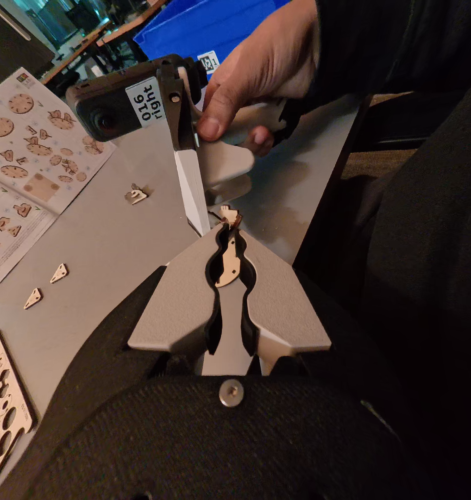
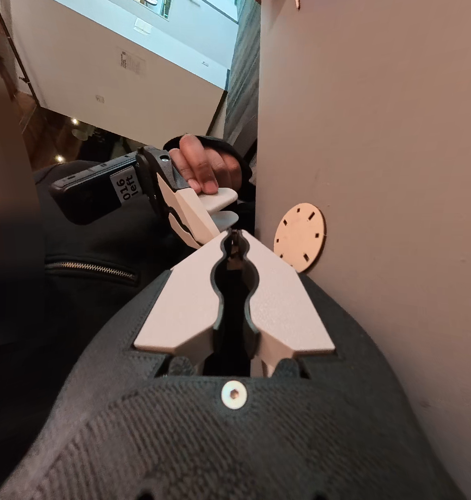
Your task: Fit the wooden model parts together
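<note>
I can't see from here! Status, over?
Left gripper jaws shut on small wooden piece. Right gripper shut on thin wooden piece. Wooden disc beside it.

My left gripper (image 1: 230, 230), grey-fingered with wavy black pads, points away from me toward the right edge of the scene, its jaws drawn in at the tips and clamped on a small flat piece of pale laser-cut wood (image 1: 230, 263) that sticks out past them. My right gripper (image 2: 235, 238) comes in from the far side, tilted steeply down so its fingertips meet the left one's tips, jaws shut on a thin wooden piece (image 2: 233, 259). My right hand (image 1: 258, 81) wraps its handle, thumb forward; my left hand (image 2: 207, 167) rests fingers on its trigger plate.
</note>
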A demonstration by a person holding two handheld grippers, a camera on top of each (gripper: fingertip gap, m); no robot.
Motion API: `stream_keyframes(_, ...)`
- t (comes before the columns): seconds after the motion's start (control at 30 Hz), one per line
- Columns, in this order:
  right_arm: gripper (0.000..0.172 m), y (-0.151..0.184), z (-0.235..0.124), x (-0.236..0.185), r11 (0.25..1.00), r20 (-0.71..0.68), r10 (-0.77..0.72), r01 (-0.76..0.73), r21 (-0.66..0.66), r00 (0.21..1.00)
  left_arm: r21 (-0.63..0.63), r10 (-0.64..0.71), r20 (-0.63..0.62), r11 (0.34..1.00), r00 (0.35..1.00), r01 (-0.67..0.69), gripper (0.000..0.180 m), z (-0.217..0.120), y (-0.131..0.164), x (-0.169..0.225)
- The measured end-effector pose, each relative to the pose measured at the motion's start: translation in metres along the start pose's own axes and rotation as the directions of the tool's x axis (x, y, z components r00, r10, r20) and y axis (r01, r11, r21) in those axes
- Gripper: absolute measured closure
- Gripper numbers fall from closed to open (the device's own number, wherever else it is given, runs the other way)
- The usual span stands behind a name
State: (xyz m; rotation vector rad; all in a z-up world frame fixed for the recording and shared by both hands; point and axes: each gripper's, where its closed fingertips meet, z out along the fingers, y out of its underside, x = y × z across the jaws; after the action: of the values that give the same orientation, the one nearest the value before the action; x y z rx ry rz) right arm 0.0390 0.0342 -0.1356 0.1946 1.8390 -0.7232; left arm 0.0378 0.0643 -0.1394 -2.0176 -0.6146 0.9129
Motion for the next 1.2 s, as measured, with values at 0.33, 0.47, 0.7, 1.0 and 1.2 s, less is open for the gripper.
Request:
stream_keyframes(0.33,0.147,-0.031,-0.023,-0.019,0.945,-0.048,-0.258,0.262,0.193,0.965,0.115,-0.135,-0.016,0.984,0.991,0.136,0.178,-0.01,-0.013,-0.011)
stream_keyframes(0.47,0.132,-0.031,-0.038,-0.059,0.759,-0.094,-0.596,0.597,0.26,0.798,0.221,-0.305,-0.138,0.918,0.942,0.33,0.178,-0.02,-0.025,-0.017)
stream_keyframes(0.7,0.102,-0.019,-0.035,-0.051,0.484,-0.32,-0.824,0.874,0.031,0.468,0.287,-0.438,-0.302,0.806,0.847,0.519,0.178,-0.034,-0.032,-0.026)
stream_keyframes(1.0,0.128,0.006,-0.002,-0.04,0.33,-0.155,-0.938,0.934,-0.137,0.309,0.27,-0.393,-0.368,0.822,0.842,0.502,0.178,-0.034,-0.035,-0.012)
stream_keyframes(1.2,0.141,0.01,0.003,-0.039,0.365,-0.067,-0.931,0.919,-0.148,0.358,0.27,-0.372,-0.417,0.821,0.829,0.504,0.178,-0.036,-0.039,-0.005)
